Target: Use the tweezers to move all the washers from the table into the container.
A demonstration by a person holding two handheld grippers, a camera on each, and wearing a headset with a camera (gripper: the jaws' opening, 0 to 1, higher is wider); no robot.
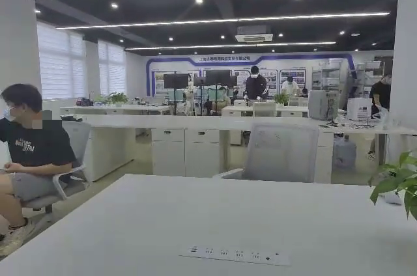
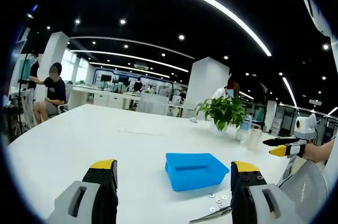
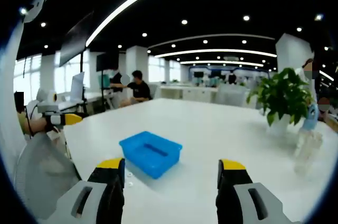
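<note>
Left gripper view: the left gripper (image 2: 174, 167) hangs low over the white table (image 2: 79, 139), level and aimed across it, jaws wide apart with nothing between them. The blue container (image 2: 193, 170) sits straight ahead. The washers (image 2: 217, 200) lie in a small cluster on the table, just near of the container's right corner. The tweezers (image 2: 210, 215) lie flat, nearer again, close beside this gripper's right jaw. No washer shows inside the container from this angle; the task looks unstarted.

The right gripper (image 2: 285, 147) is held up off to the right, well apart from the work, a hand behind it. Its own view shows its jaws apart and empty, pointed at the container from the near side.

Risks, as judged:
- The tweezers are thin and flat on a smooth top. A jaw closing off-centre could skid them into the washers and scatter them.
- Gripped too hard or too far forward, the tweezer tips would close before reaching a washer.
- The head view looks out across the room, past the potted plant (image 1: 394, 185), not down at the work. Reaching without looking invites a miss.
</note>
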